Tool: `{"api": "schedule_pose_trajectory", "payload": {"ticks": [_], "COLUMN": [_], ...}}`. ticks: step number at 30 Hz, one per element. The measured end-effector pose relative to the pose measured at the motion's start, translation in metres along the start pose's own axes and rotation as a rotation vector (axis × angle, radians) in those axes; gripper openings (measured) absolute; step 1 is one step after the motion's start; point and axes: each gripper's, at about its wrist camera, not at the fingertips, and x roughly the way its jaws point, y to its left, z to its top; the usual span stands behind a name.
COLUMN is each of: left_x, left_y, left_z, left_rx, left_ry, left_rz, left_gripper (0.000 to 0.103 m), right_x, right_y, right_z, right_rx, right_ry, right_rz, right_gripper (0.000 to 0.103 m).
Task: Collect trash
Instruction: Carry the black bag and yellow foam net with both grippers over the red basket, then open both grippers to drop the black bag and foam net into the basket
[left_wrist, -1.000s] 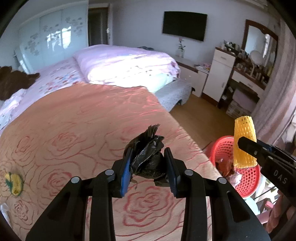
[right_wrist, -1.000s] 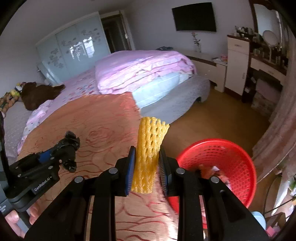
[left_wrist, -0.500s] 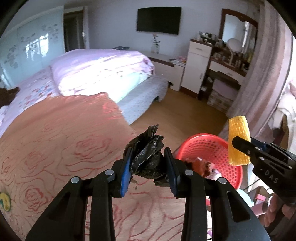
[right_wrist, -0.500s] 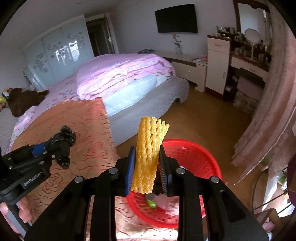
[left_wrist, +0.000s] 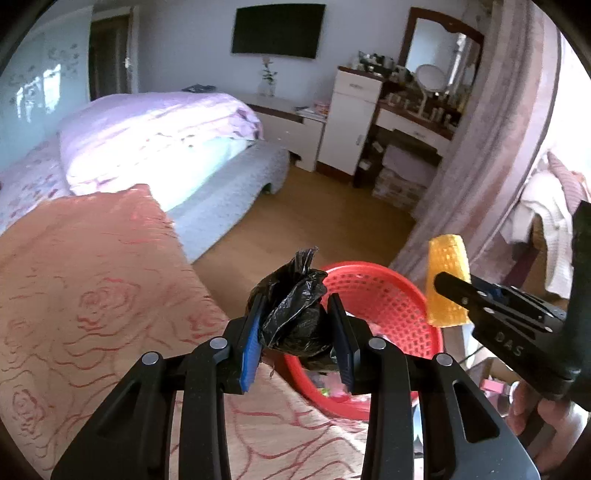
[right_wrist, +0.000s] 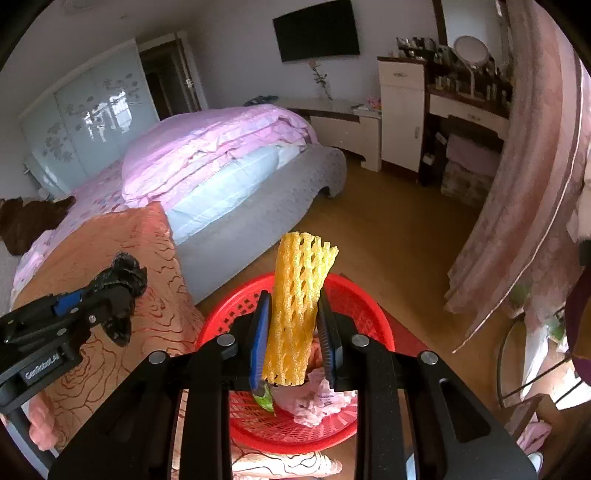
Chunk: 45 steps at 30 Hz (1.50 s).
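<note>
red basket (right_wrist: 364, 295): on floor beside bed (right_wrist: 110, 280); holds pink wrapper (right_wrist: 317, 400), green scrap (right_wrist: 264, 400). right gripper (right_wrist: 293, 343): pinching yellow foam net (right_wrist: 299, 306), upright, above basket. left gripper (left_wrist: 297, 332): pinching black bag (left_wrist: 295, 314) over bed edge, near basket rim. around: dresser (right_wrist: 399, 110), curtain (right_wrist: 524, 206).

Beside the red perforated basket (right_wrist: 354, 424) lies a salmon-orange bedspread (left_wrist: 92, 295) patterned with red rose outlines, while over the basket a yellow foam net (right_wrist: 297, 314) and a glossy black crumpled bag (left_wrist: 295, 317) sit between blue-padded black fingers (right_wrist: 258, 339).
</note>
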Motion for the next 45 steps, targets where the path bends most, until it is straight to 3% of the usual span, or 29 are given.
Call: {"api": "schedule_pose_trajectory", "payload": {"ticks": [14,20,23,45], "left_x": [0.036,0.041,0.039,0.013], "left_y": [-0.026,-0.024,-0.023,-0.002], "left_z": [-0.003,-0.005,-0.006,-0.012], "left_rx": [0.057,0.054,0.050,0.014], "left_ry": [0.095,0.112,0.105,0.034], "left_rz": [-0.088,-0.096,-0.090,0.022], "left_gripper": [0.035,0.044,0.058,0.072], "right_x": [0.024,0.030,0.031,0.029], "right_y": [-0.020,-0.024,-0.024,-0.021], "right_z": [-0.009,-0.011,-0.012,-0.015], "right_rx": [0.056,0.073,0.075,0.106], "right_ry": [0.076,0.090,0.098,0.081], "right_rz": [-0.032,-0.023,-0.021,-0.045], "right_gripper": [0.025,0.035,0.039,0.068]}}
